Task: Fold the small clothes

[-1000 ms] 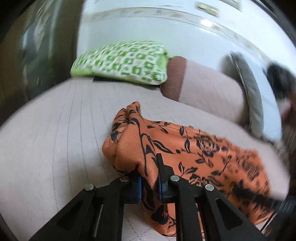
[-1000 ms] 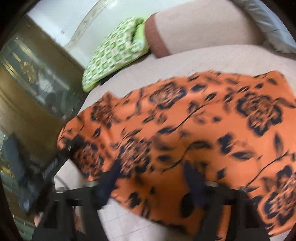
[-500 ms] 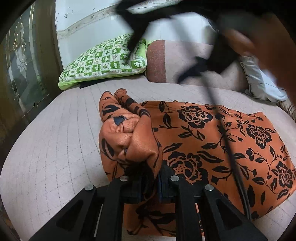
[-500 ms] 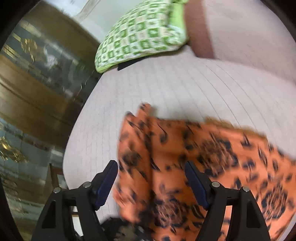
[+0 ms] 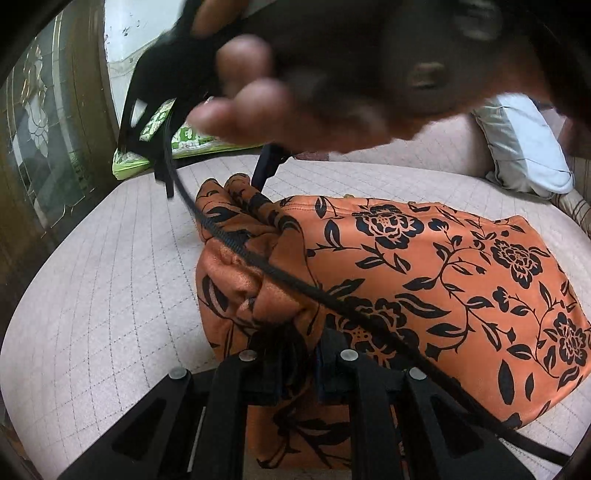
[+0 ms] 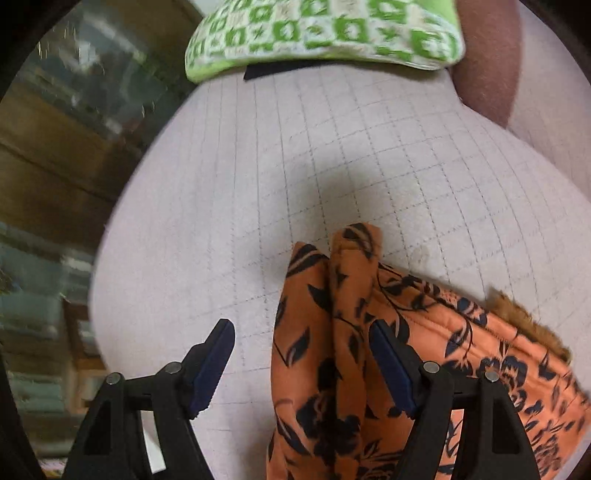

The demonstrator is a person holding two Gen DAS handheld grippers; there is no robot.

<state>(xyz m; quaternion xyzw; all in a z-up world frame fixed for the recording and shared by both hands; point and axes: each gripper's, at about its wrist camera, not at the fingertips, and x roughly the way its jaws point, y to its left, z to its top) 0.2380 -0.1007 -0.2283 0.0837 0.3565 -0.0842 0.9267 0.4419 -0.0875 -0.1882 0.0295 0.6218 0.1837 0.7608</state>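
Note:
An orange garment with black flowers [image 5: 424,280] lies spread on a pale quilted bed [image 5: 110,295]. Its left end is bunched up. My left gripper [image 5: 299,354] is shut on that bunched cloth at the near edge. My right gripper [image 6: 303,365] hangs open above the far tip of the same bunched end [image 6: 332,332]. The cloth runs between its blue pads without touching them. In the left wrist view the hand [image 5: 295,110] holding the right gripper [image 5: 216,173] fills the top, and its black cable [image 5: 295,284] trails across the garment.
A green-and-white patterned pillow [image 6: 325,33] and a brown-ended bolster [image 6: 487,55] lie at the far side of the bed. A pale grey pillow [image 5: 524,147] sits at the right. A wooden cabinet with glass panes [image 5: 37,129] stands along the left edge.
My right gripper has swept leftwards over the garment to its bunched end, and its hand now fills the top of the left wrist view. The left gripper keeps its hold.

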